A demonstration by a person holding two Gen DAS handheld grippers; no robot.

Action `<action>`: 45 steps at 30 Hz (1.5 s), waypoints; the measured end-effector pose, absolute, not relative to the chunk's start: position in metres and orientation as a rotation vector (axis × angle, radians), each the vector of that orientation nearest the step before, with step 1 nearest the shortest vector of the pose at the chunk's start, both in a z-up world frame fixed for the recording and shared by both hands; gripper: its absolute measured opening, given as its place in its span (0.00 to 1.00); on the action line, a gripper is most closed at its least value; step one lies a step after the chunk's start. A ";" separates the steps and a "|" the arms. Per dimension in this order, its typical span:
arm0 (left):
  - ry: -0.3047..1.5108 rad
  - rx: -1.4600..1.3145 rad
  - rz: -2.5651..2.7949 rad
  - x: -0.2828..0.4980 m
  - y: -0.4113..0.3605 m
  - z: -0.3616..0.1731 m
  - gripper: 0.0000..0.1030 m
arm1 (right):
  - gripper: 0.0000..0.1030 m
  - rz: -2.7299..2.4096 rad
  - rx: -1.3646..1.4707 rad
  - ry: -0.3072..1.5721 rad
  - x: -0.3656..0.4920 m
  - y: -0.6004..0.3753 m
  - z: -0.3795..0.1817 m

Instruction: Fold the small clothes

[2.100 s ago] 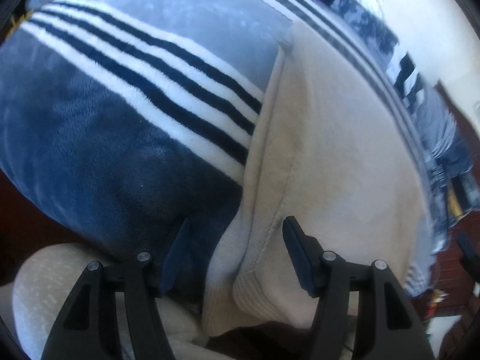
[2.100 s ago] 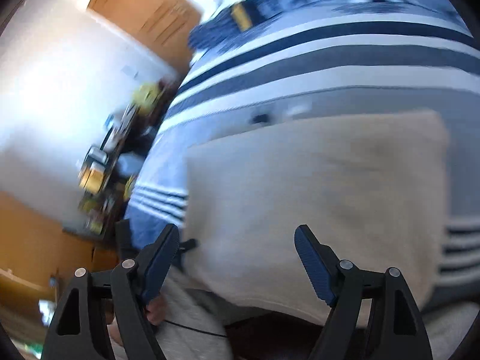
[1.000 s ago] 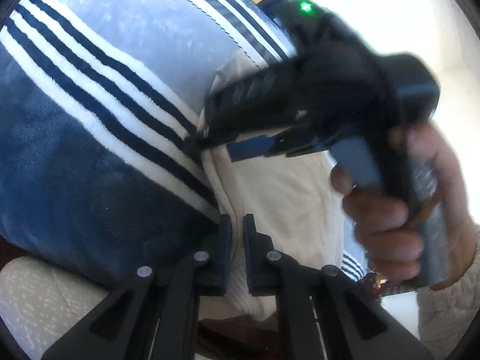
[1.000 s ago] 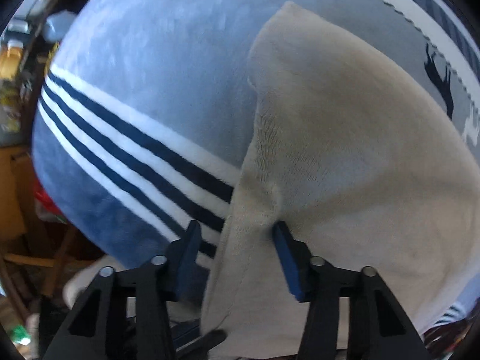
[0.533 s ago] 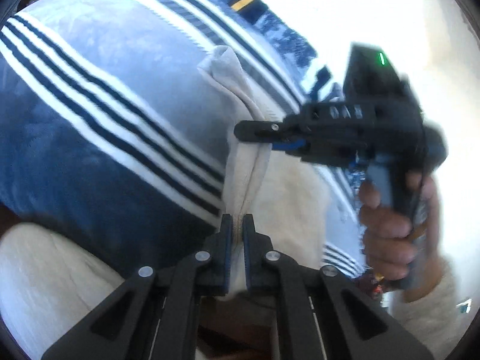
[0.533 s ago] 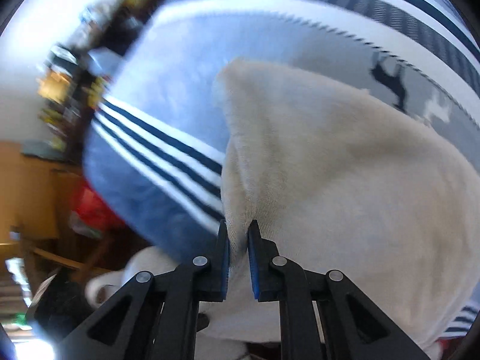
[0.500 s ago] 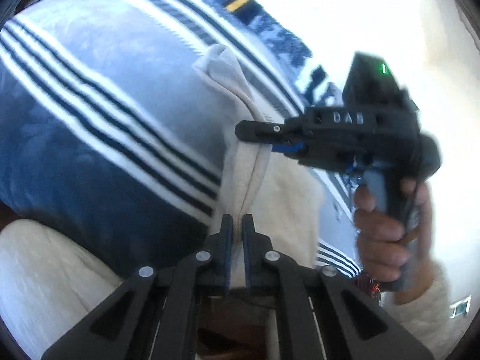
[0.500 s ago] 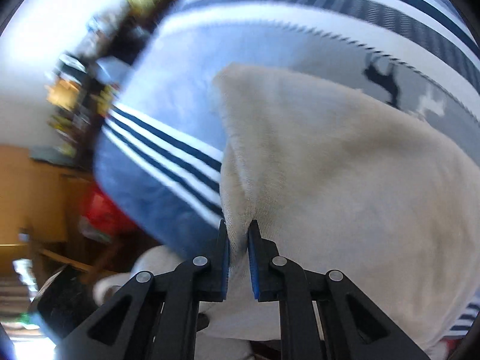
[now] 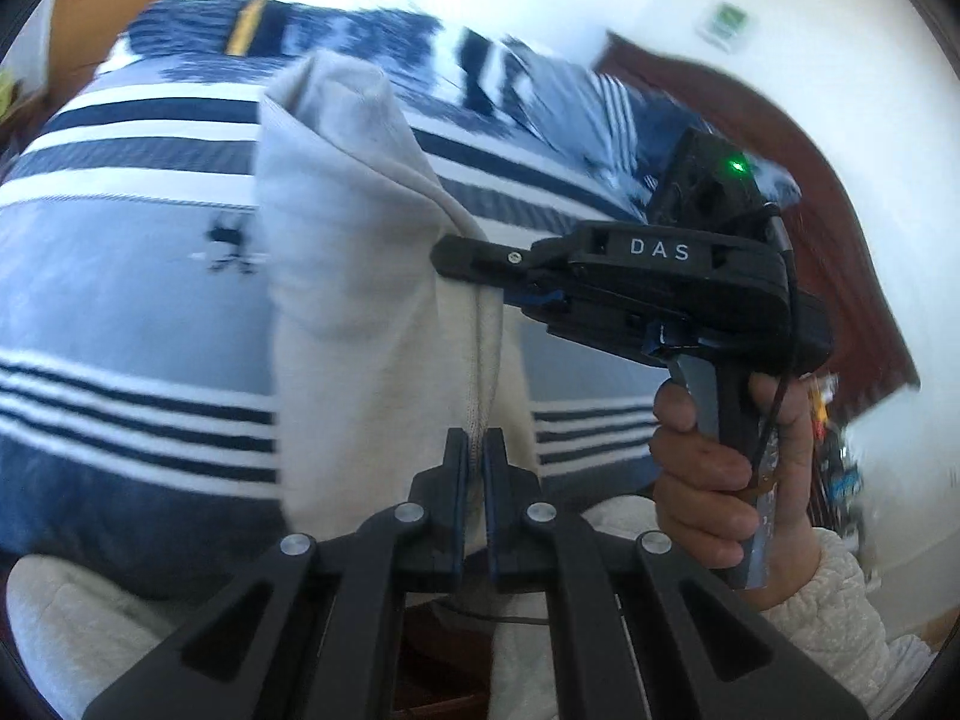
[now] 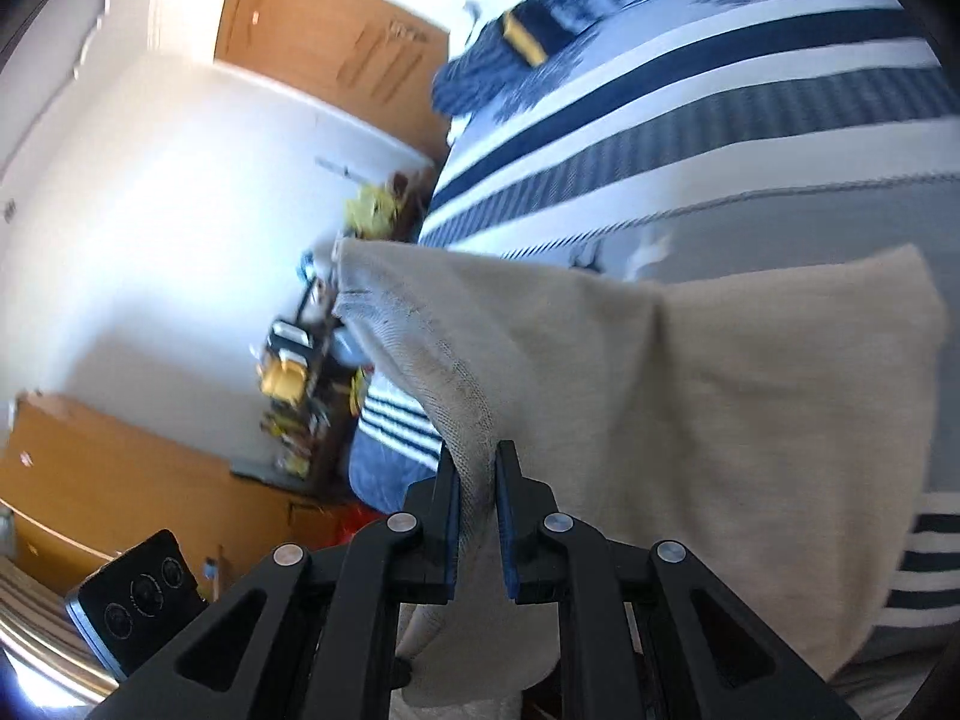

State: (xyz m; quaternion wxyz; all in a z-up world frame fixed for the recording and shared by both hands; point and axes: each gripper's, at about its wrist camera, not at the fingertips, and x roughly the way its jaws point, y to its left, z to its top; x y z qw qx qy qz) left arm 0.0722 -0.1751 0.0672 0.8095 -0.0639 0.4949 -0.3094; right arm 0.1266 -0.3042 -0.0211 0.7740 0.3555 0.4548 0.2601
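I am pinching one hemmed edge of the cream garment (image 9: 360, 276) in both tongs: left tongs (image 9: 473, 468) pressed together on it, right tongs (image 10: 478, 480) likewise. The cloth is hanging ahead of both tongs above the striped bed blanket (image 9: 120, 312), its long axis running between the two grips, so I am judging neither hand nearer for carrying the fold over.

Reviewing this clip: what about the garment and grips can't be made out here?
- Cream garment: its type; bunched folds hide its shape in both views.
- Its lower edge: hidden behind the left gripper and right gripper.
- Striped blanket: far pattern blurred, left wrist view.
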 end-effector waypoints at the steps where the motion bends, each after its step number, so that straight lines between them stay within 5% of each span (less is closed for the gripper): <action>1: 1.068 -0.123 -0.673 0.075 -0.188 0.061 0.04 | 0.11 0.554 0.801 0.964 0.121 -0.322 -0.027; 10: 1.229 0.109 -0.675 0.062 -0.279 -0.012 0.05 | 0.11 0.438 1.013 0.928 0.096 -0.415 -0.113; 15: 1.306 0.056 -0.665 0.058 -0.269 -0.030 0.09 | 0.16 0.339 1.191 0.936 0.083 -0.447 -0.176; 17: 1.303 0.005 -0.633 0.064 -0.251 -0.027 0.22 | 0.31 0.321 1.264 0.933 0.076 -0.459 -0.186; 19: 1.284 -0.044 -0.584 0.073 -0.237 -0.017 0.35 | 0.65 0.317 1.276 0.881 0.062 -0.466 -0.173; 24: 1.245 -0.062 -0.466 0.109 -0.230 -0.007 0.41 | 0.71 0.264 1.131 0.908 0.029 -0.446 -0.148; 26: 1.246 -0.063 -0.450 0.128 -0.237 -0.010 0.41 | 0.65 0.229 1.042 0.972 0.019 -0.425 -0.149; 32: 1.276 0.027 -0.437 0.180 -0.299 -0.030 0.41 | 0.14 0.166 0.775 1.177 0.023 -0.375 -0.160; 39: 1.396 0.033 -0.427 0.232 -0.359 -0.070 0.40 | 0.09 0.171 0.852 1.091 -0.004 -0.387 -0.145; 45: 1.430 0.091 -0.395 0.250 -0.378 -0.087 0.40 | 0.09 0.114 0.879 1.197 0.014 -0.390 -0.170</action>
